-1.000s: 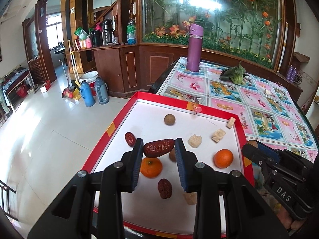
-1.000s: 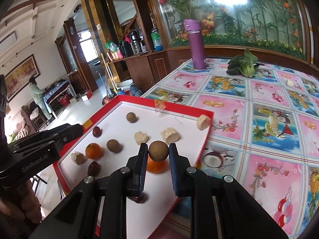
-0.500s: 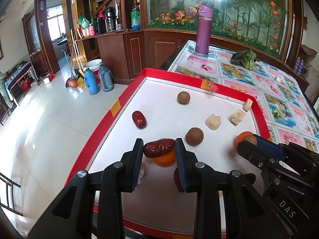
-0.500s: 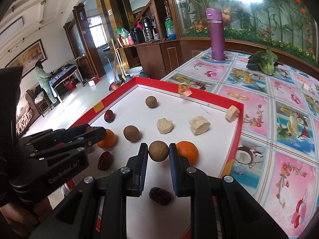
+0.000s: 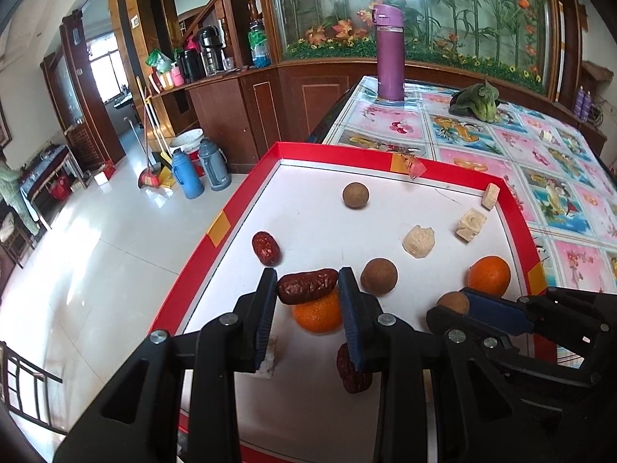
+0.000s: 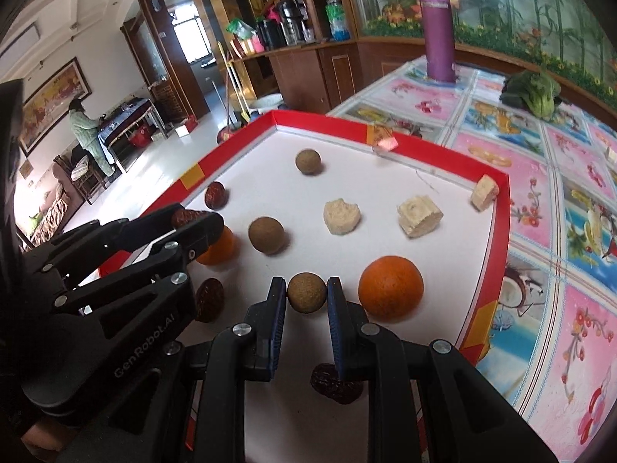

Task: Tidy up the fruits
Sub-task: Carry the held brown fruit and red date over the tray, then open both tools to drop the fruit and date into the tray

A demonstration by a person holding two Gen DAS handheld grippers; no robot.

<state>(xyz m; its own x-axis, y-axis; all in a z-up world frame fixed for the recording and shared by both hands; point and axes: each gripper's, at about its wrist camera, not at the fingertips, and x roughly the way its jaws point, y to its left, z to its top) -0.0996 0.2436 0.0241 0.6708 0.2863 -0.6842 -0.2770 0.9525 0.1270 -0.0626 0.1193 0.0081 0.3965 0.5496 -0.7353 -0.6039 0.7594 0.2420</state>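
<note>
My left gripper [image 5: 307, 287] has its jaws pinching a red date [image 5: 307, 286] crosswise, held above the tray [image 5: 216, 227]. My right gripper [image 6: 307, 293] has its jaws pinching a brown longan [image 6: 307, 293], also lifted over the tray, near its front.

The tray is red-rimmed with a white floor and sits on the tabletop [image 5: 540, 162], which has a pink fruit-print cover.

Loose in the tray, left wrist view:
- orange [image 5: 318, 314] right below the held date
- second orange [image 5: 489, 274] near the right rim, just beside my right gripper
- longan [image 5: 379, 276] mid-tray
- another longan [image 5: 355, 195] toward the far side
- date [image 5: 265, 247] near the left rim
- date [image 5: 353, 374] at the front, partly behind my left finger
- pale chunk [image 5: 419, 241] mid-tray
- pale cube [image 5: 471, 224] to its right
- small cube [image 5: 490, 195] against the far-right rim
- white piece [image 5: 268, 359] at the front, partly hidden by the left finger

In the right wrist view one more date [image 6: 335, 384] lies under my right jaws at the front.

Off the tray: purple flask [image 5: 389, 52] upright at the far end of the tabletop, leafy green vegetable [image 5: 478, 102] lying to its right. A person [image 6: 88, 133] stands in the far room.
</note>
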